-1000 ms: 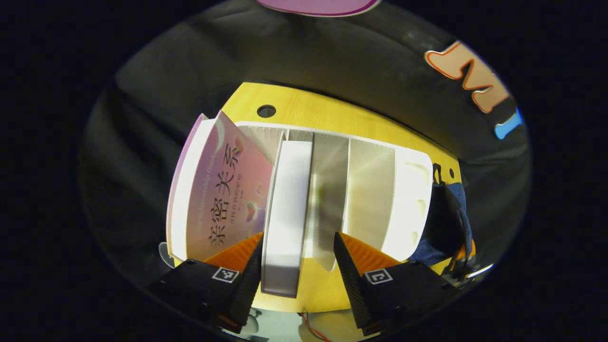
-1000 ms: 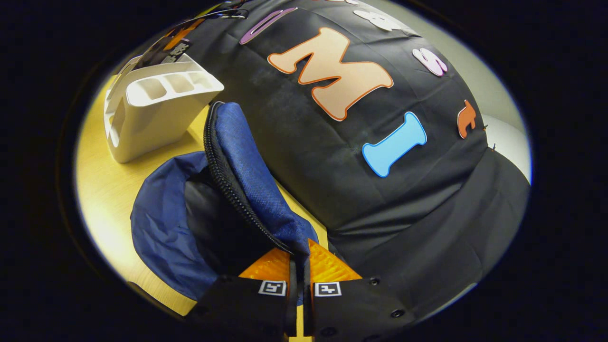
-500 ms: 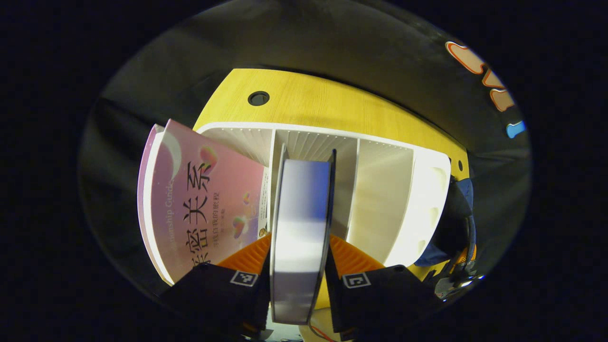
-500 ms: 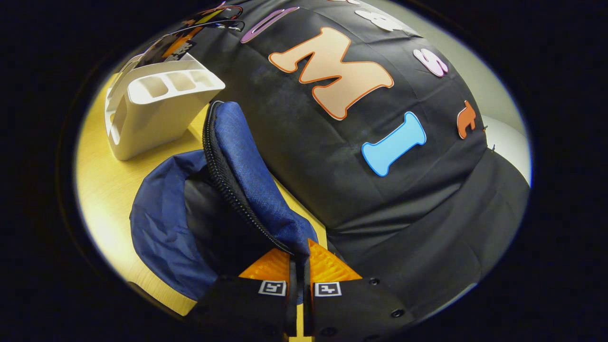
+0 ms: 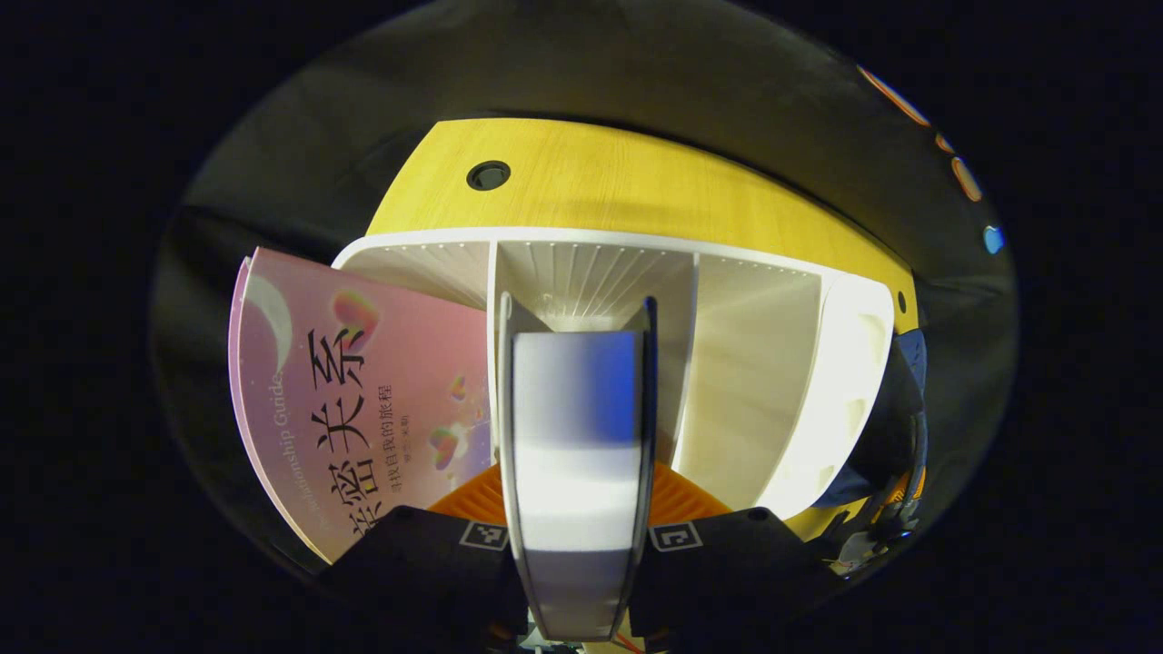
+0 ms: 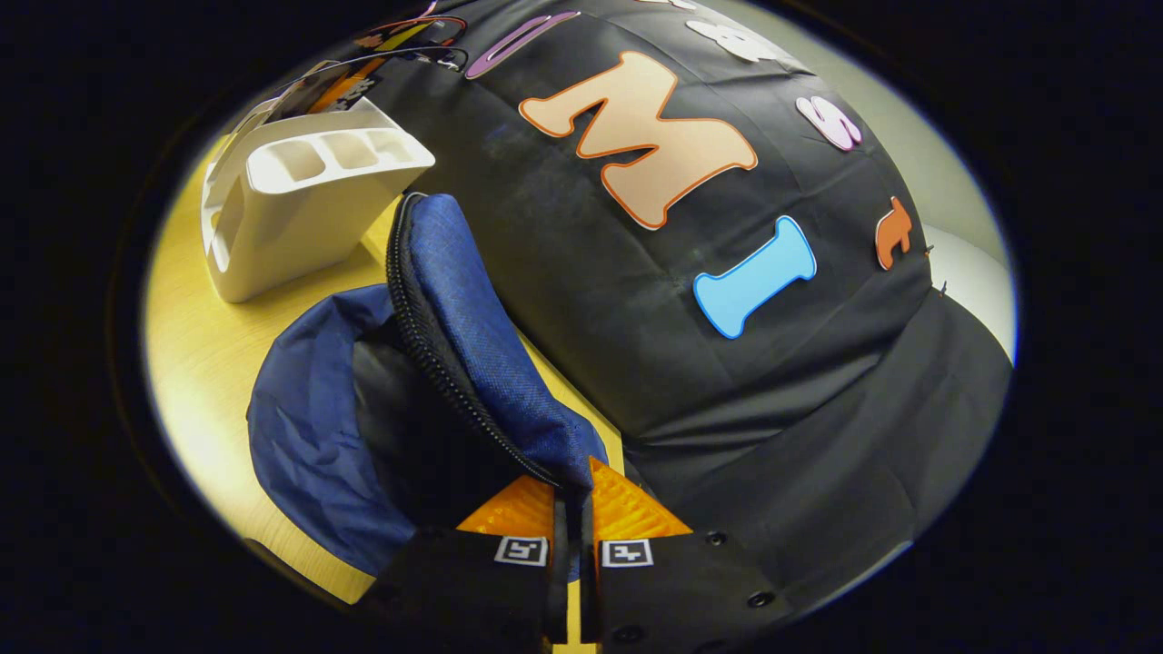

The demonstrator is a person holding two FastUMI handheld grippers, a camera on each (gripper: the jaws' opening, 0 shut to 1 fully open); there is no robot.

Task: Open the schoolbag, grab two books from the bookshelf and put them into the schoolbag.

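Gripping a white-edged book (image 5: pixel 574 454), left gripper (image 5: pixel 574 509) has both fingers pressed on its covers, in the white bookshelf's (image 5: pixel 745 363) middle slot on the wooden table (image 5: pixel 636 186). Left gripper view adds a pink book (image 5: pixel 363 409) leaning in the adjacent slot. Right gripper view: right gripper (image 6: pixel 572 509) clenched on the blue schoolbag's (image 6: pixel 309 427) zippered flap (image 6: pixel 482 354), bag gaping open beside the bookshelf.

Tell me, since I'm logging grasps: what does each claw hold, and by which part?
Left claw: the white book, clamped across its covers. Right claw: the schoolbag, by its zippered rim.
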